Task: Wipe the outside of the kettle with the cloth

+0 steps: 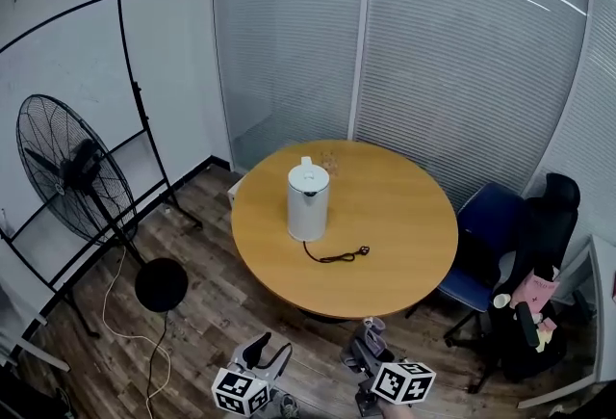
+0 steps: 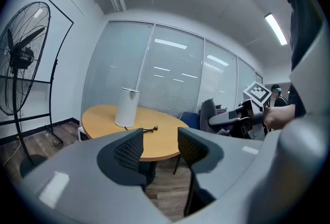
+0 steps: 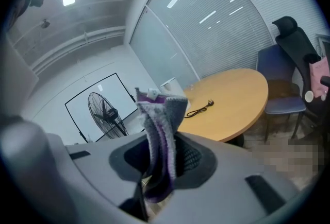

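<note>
A white kettle [image 1: 308, 202] stands upright on the round wooden table [image 1: 404, 253], its black cord [image 1: 337, 255] lying loose beside it. Both grippers are low in the head view, short of the table's near edge. My left gripper [image 1: 267, 348] is open with nothing between its fingers; in the left gripper view [image 2: 161, 148] the kettle [image 2: 127, 107] is far ahead. My right gripper [image 1: 372, 332] is shut on a grey and purple cloth [image 3: 162, 130], which sticks up from the jaws. In the right gripper view the cloth hides part of the kettle [image 3: 168, 84].
A large standing fan [image 1: 72, 171] and a black-framed board stand at the left. A blue chair [image 1: 491, 220] and a black office chair [image 1: 551, 215] are at the table's right. Glass walls with blinds run behind the table. The floor is wood.
</note>
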The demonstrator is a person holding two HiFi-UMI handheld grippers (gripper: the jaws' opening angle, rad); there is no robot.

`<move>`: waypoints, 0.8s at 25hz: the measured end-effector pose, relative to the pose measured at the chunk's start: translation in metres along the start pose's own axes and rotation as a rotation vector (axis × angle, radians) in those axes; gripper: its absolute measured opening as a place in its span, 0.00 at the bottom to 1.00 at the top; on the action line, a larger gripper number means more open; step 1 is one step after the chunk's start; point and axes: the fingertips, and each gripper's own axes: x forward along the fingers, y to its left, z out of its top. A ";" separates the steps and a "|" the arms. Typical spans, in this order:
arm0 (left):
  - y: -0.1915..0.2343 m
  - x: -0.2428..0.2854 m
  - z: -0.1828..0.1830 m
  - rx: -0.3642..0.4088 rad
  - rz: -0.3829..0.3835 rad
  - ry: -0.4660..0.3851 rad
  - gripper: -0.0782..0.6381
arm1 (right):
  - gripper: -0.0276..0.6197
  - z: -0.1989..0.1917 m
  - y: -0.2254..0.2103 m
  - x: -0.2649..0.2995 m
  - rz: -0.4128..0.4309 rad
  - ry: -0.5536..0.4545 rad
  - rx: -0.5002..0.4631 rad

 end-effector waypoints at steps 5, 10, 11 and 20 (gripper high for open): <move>0.037 0.014 0.014 0.015 -0.052 0.005 0.38 | 0.19 0.008 0.011 0.035 -0.039 -0.028 0.032; 0.064 0.025 0.016 0.007 -0.075 0.018 0.38 | 0.19 0.017 0.019 0.059 -0.061 -0.036 0.042; 0.068 0.029 0.016 -0.001 -0.077 0.020 0.38 | 0.19 0.021 0.019 0.064 -0.062 -0.034 0.040; 0.096 0.080 0.021 -0.009 -0.072 0.033 0.38 | 0.19 0.053 0.001 0.120 -0.025 -0.013 0.042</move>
